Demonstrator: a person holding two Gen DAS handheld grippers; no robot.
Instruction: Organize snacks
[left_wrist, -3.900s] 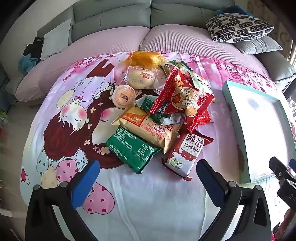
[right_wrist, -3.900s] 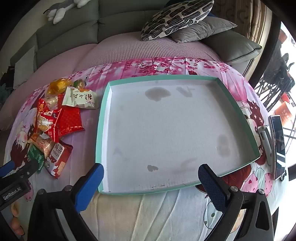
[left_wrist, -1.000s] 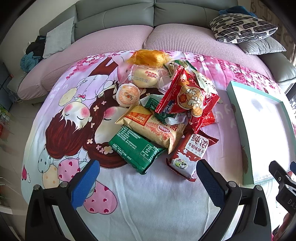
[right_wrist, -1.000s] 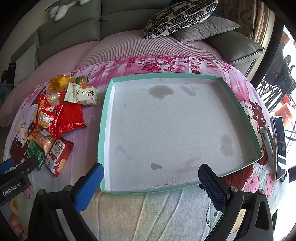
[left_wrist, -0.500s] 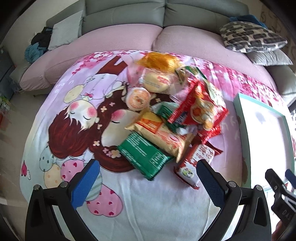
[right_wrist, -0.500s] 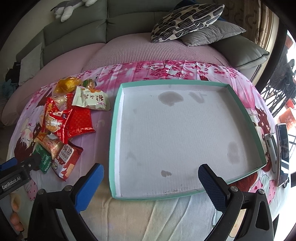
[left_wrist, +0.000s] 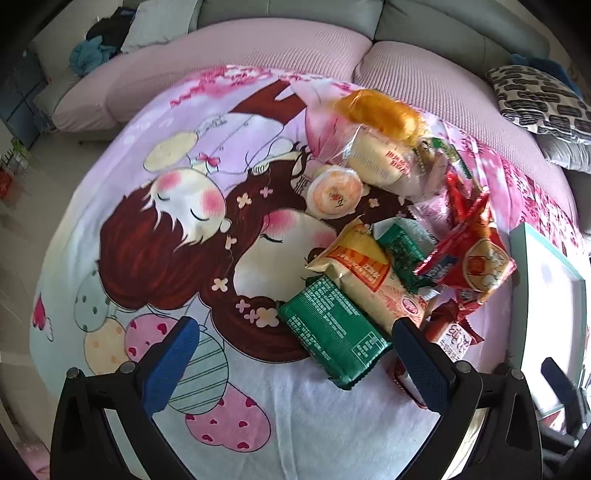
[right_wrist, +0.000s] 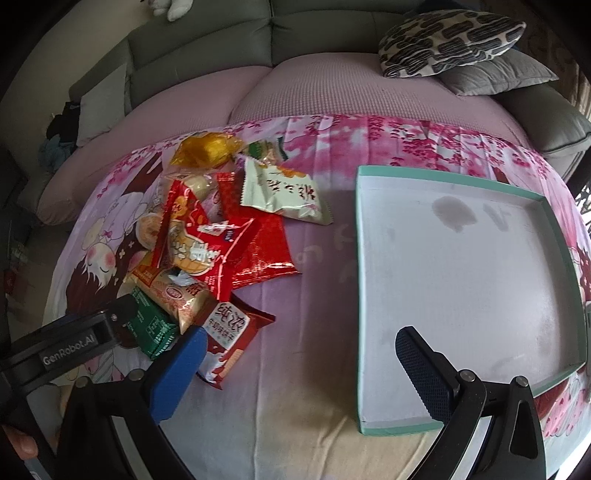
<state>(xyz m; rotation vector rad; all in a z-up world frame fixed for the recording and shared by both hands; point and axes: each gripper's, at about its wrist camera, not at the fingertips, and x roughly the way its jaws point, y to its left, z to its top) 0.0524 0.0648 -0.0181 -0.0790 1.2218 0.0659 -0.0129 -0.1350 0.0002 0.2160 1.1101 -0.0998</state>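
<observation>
Left claw (left_wrist: 295, 354) spread wide, nothing between its blue pads; right pad hangs just over the near end of the green packet (left_wrist: 334, 332), contact not clear. Right claw (right_wrist: 299, 373) equally wide and empty; its left pad sits over the corner of the red-and-white biscuit pack (right_wrist: 227, 336), its right pad over the near part of the tray (right_wrist: 436, 428).

Snacks: one loose heap ahead of the left claw and to its right. Green packet nearest, yellow-orange pack (left_wrist: 365, 280) leaning on it, red bag (left_wrist: 476, 258) propped on top, round orange cup (left_wrist: 334, 192) and clear-wrapped bun (left_wrist: 380, 162) farther out, orange bag (left_wrist: 380, 114) farthest. White-green pouch (right_wrist: 284, 192) lies at the heap's far edge, toward the tray.

Tray: teal rim, pale stained floor, no snack in it. It lies ahead-right of the right claw, apart from the heap; probably the sorting destination.

Judgement: sorting not begun. Both claws poised low over the heap's near edge, likely choosing a first pick.

Underneath: cartoon-print cloth (left_wrist: 166, 229) over a pink cushion, sofa behind.
</observation>
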